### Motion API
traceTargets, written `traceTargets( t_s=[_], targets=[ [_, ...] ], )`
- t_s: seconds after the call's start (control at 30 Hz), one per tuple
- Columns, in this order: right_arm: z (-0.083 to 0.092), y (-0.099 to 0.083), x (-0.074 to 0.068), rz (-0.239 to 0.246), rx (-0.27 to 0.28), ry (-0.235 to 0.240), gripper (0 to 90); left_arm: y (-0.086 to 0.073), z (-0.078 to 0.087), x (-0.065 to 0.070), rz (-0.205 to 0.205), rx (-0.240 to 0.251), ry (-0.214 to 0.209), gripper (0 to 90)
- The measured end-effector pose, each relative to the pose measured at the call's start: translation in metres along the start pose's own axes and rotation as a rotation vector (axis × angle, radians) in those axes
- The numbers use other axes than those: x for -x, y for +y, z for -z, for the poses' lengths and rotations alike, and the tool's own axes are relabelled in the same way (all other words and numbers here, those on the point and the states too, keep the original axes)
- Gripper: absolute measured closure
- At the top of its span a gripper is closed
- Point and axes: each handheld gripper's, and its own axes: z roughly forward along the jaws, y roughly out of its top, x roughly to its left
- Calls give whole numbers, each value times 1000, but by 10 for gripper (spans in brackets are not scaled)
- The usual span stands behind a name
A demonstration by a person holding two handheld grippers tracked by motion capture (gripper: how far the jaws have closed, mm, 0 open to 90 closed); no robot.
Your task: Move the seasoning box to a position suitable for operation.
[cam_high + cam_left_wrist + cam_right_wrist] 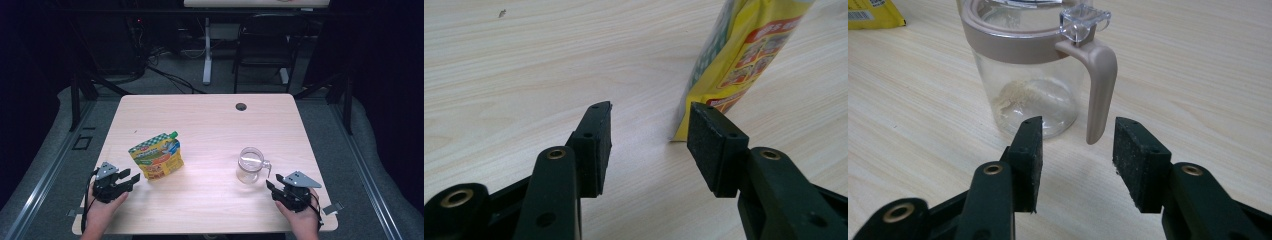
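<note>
A yellow-and-green stand-up pouch with a green cap stands on the left half of the table. My left gripper rests just left of it, jaws open, nothing between them; in the left gripper view the pouch rises right beyond the gripper. A clear glass jar with a beige lid ring and handle stands right of centre. My right gripper sits just right of the jar, open. In the right gripper view the jar and its handle stand a little beyond the gripper.
A round cable hole is near the table's far edge. Beyond the table stand a black chair and a white desk leg. Dark floor rails run along both sides.
</note>
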Motion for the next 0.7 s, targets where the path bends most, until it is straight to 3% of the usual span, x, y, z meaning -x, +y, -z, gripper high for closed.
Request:
traceTargets(
  t_s=[0.5, 0.7],
  targets=[
    [-13, 5, -3, 33, 12, 18, 568, -5, 9, 6, -5, 4, 5, 513],
    [-20, 9, 1, 29, -8, -20, 577, -8, 14, 9, -7, 10, 3, 515]
  ],
)
